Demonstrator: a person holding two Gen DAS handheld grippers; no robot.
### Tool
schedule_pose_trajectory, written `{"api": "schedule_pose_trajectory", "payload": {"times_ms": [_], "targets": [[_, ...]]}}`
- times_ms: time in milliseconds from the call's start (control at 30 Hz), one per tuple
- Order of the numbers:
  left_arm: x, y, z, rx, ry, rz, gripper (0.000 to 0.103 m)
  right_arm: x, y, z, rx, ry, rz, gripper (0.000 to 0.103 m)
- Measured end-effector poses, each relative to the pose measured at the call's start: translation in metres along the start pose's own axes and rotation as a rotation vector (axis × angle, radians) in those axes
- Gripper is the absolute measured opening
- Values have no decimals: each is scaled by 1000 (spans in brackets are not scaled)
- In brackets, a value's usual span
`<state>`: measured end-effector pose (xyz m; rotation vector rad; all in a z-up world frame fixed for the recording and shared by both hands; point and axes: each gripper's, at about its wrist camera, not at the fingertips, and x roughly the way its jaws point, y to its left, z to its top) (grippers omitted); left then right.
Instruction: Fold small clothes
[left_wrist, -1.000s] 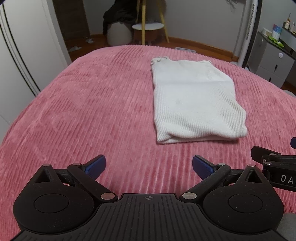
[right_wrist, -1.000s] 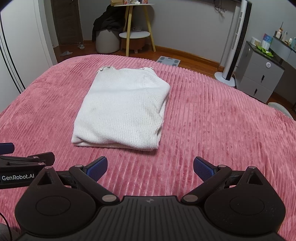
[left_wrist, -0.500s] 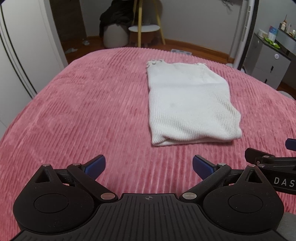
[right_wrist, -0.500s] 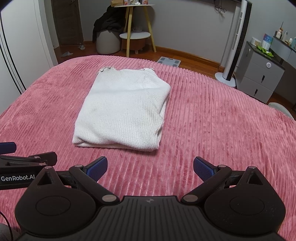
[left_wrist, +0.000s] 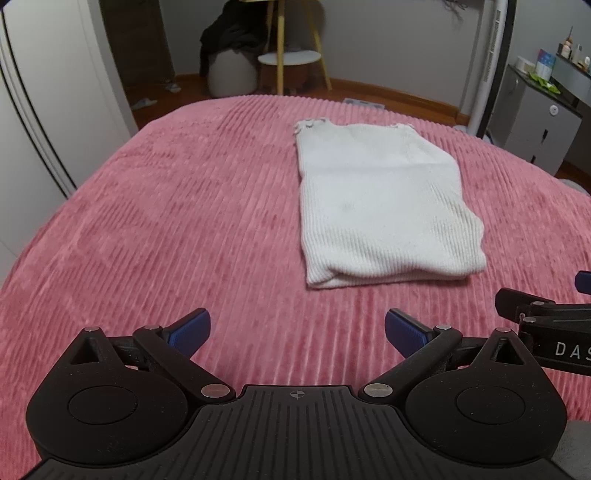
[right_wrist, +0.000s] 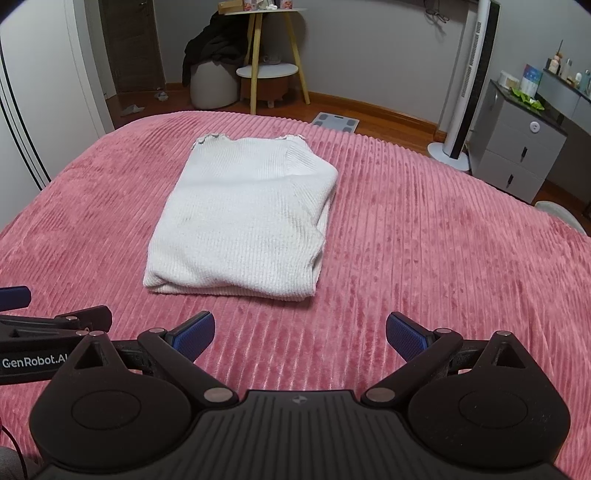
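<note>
A white ribbed knit garment (left_wrist: 380, 203) (right_wrist: 243, 218) lies folded into a flat rectangle on the pink corduroy bedspread (left_wrist: 166, 221) (right_wrist: 424, 240). Its folded edge faces me and its scalloped hem points away. My left gripper (left_wrist: 297, 328) hovers open over the bedspread, short of the garment's near left corner, with nothing between its blue pads. My right gripper (right_wrist: 300, 330) is open too, just short of the garment's near right corner, also empty. Each gripper shows at the edge of the other's view.
Beyond the bed stand a wooden-legged side table (right_wrist: 271, 70), a pale pouf with dark clothes on it (right_wrist: 212, 79), a tower fan (right_wrist: 467, 85) and a grey drawer cabinet (right_wrist: 517, 155). A bathroom scale (right_wrist: 336, 121) lies on the wooden floor. White wardrobe doors (left_wrist: 37, 110) line the left.
Both grippers stay open and empty. The left wrist view has drifted slightly, so the garment sits a little further left and lower in it. The right view barely changes.
</note>
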<state>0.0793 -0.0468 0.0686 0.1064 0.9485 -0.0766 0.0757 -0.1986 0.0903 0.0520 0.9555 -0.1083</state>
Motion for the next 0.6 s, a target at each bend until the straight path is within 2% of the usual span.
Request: {"api": "schedule_pose_trajectory", "payload": {"times_ms": [600], "targets": [[1, 0, -1, 11, 13, 6, 103, -2, 3, 0, -9, -14, -9, 99]]}}
